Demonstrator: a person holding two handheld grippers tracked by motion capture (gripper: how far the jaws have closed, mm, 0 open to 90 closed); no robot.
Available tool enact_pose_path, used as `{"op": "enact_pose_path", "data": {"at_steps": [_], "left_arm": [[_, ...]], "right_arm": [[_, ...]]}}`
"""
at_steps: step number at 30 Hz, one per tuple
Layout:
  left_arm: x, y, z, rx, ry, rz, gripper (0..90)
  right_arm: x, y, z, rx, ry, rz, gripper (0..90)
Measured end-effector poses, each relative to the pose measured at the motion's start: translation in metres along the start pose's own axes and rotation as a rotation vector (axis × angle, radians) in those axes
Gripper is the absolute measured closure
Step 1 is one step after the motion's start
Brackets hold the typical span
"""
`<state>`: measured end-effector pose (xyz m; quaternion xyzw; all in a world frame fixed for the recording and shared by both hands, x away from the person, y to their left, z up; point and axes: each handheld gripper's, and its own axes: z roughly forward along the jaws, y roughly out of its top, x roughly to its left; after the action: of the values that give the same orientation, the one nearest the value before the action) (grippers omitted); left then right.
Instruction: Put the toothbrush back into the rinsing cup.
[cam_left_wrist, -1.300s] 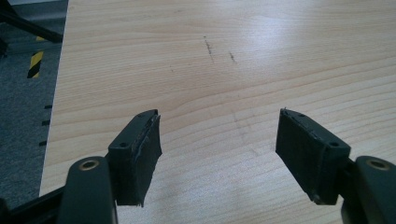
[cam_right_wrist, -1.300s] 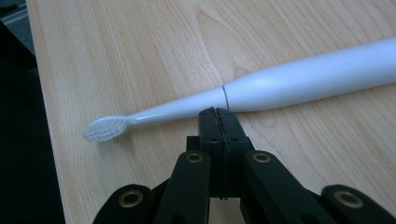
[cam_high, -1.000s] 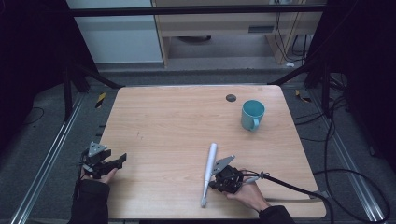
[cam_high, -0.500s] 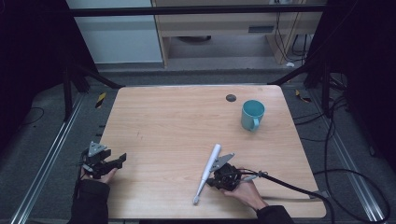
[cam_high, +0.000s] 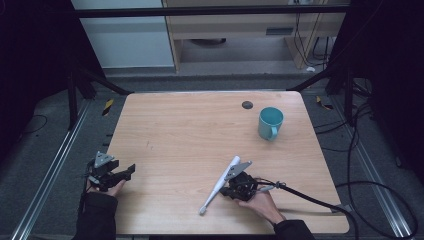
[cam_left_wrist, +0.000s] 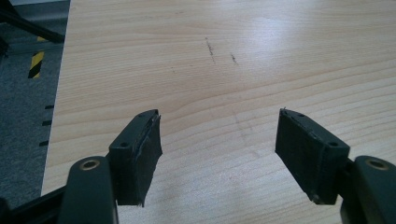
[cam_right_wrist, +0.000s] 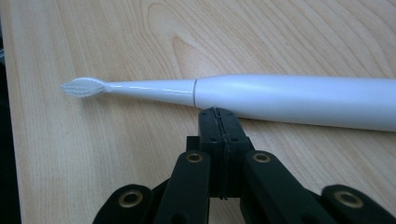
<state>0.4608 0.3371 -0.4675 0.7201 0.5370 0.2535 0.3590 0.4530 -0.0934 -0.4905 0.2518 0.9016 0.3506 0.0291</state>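
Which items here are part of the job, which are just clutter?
In play:
- white electric toothbrush, lying flat on the table
- right gripper, fingers closed, tips against its handle

Lying about:
- teal mug, upright, far right
- small dark disc near the far edge

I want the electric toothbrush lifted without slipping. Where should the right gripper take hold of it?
Grip the thick white handle of the toothbrush, just behind the seam, not the thin neck. It lies flat on the table, so come from above with jaws opened across its width; the right gripper is shut beside it.
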Motion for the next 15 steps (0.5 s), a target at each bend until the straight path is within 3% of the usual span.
{"op": "enact_pose_path", "data": {"at_steps": [15], "left_arm": [[0.0004,0.0001,0.0002,0.000,0.003,-0.001,30.9]], "right_arm": [[-0.0054,0.0022,0.0030,-0.029,-0.006,0.028,90.0]]}}
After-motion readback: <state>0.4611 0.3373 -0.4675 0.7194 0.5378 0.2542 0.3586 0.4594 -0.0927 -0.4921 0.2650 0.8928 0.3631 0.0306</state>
